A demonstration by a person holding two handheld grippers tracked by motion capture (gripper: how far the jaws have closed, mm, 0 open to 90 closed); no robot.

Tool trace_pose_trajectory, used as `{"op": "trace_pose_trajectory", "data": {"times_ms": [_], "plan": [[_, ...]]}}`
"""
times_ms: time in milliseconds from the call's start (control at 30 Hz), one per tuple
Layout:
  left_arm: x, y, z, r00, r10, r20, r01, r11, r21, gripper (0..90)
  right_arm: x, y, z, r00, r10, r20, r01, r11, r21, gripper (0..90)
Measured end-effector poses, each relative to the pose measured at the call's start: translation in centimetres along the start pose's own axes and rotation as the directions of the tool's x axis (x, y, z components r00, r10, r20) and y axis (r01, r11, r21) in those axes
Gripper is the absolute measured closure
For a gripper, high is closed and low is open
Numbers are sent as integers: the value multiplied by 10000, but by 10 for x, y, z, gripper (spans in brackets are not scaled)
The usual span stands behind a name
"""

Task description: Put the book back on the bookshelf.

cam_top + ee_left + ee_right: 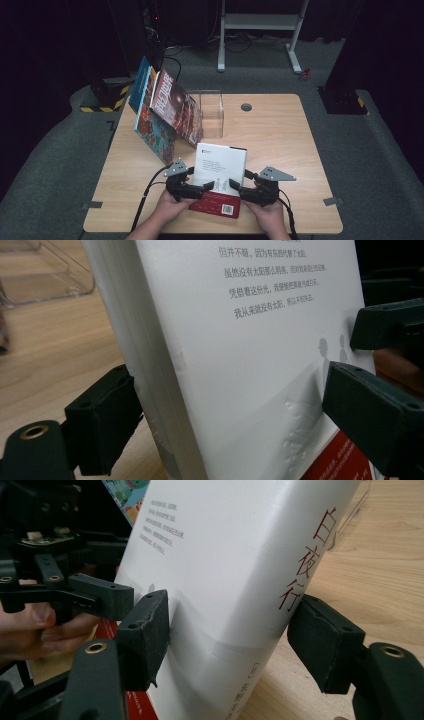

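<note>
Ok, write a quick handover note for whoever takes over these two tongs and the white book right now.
Left tongs: shut on the white book, gripping its page edge.
Right tongs: shut on the white book at its spine side.
Book: back cover up, at the near middle of the table, its far end raised off it.
Two picture books lean at the far left, beside a clear stand.
Done: book gripped from both sides.
Left: probably stand it with the others; that is a guess.

Wooden table (pixel 280 140): white book (pixel 220 170), leaning books (pixel 165 107), clear stand (pixel 210 112)
</note>
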State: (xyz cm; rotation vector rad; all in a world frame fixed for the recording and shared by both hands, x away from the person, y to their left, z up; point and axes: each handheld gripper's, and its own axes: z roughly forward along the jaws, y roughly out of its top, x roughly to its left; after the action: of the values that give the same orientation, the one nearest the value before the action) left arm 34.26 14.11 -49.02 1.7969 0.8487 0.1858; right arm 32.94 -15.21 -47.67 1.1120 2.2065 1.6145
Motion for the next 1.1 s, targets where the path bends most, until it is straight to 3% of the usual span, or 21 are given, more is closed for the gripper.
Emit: {"op": "trace_pose_trajectory", "data": {"times_ms": [233, 633, 867, 933, 1100], "plan": [[-5, 3, -5, 9983, 495, -312, -499, 9987, -132, 129, 6, 3, -1, 9986, -481, 215, 484, 9987, -134, 337], [-13, 7, -12, 9906, 1117, -793, -1168, 9911, -632, 176, 12, 6, -6, 9961, -724, 508, 757, 9949, -667, 370], [-20, 9, -17, 9769, 1708, -1285, -1850, 9768, -1083, 247, 18, 10, -13, 9904, -1098, 844, 1195, 9855, -1203, 407], [-23, 8, -17, 9674, 2025, -1518, -2198, 9696, -1076, 257, 21, 10, -15, 9855, -1332, 1054, 1463, 9808, -1290, 407], [-25, 8, -16, 9614, 2185, -1670, -2388, 9645, -1127, 258, 22, 9, -15, 9806, -1560, 1188, 1722, 9750, -1408, 407]]}}
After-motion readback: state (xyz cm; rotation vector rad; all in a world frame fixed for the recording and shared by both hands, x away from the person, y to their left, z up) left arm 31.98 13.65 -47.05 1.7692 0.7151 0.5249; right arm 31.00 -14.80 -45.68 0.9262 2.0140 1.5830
